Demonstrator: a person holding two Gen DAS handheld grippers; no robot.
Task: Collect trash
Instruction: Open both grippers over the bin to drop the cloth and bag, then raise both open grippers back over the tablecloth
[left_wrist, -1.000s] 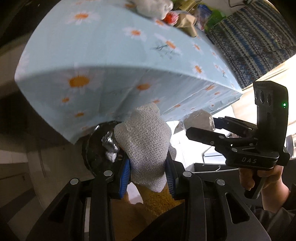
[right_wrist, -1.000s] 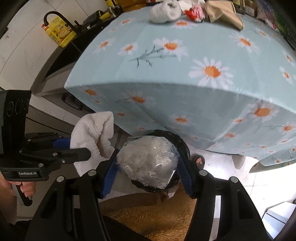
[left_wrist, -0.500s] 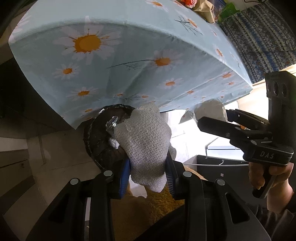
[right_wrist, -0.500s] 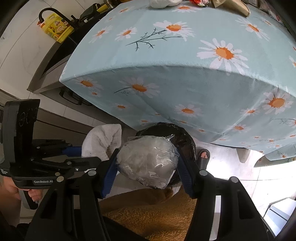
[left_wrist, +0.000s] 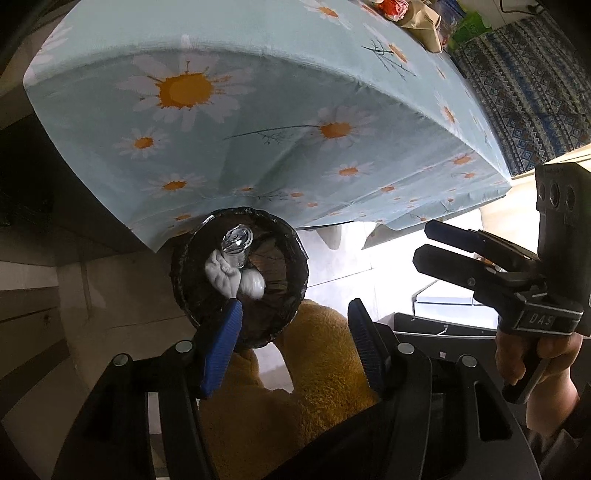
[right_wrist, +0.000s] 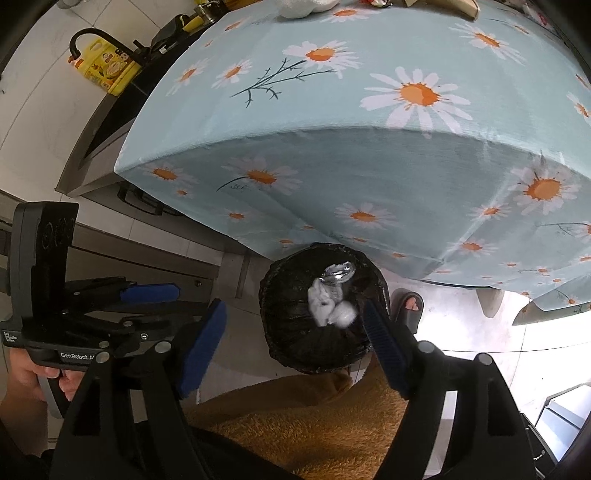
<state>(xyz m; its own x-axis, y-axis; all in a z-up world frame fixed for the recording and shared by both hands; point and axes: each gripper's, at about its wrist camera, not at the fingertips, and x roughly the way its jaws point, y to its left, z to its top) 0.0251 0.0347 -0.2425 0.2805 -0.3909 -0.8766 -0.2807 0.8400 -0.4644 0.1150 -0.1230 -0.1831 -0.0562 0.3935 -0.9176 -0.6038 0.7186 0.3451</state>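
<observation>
The surface (left_wrist: 258, 122), under a pale blue daisy cloth, fills the view ahead of and above both tools, its hanging edge reaching down toward them. Below that edge, straight ahead of the tools, stands a round bin (left_wrist: 291, 251) lined with a black bag. Yellow-brown fleece (right_wrist: 314, 417) lies under both tools, nearest the cameras. The left tool (left_wrist: 293, 339) points steeply down at the bin's near rim; its blue-padded jaws are opening and nothing is between them. The right tool (right_wrist: 295, 343) hangs just beside it on the same slant, its jaws also opening wide with nothing between them. A hand (left_wrist: 532, 362) grips the right tool's handle. Inside the bin, beyond the fingertips, lie the trash pieces: a white wad (right_wrist: 321, 302), a small pale lump (right_wrist: 345, 315) touching it, and crinkled clear plastic (left_wrist: 236, 240) at the far side.
</observation>
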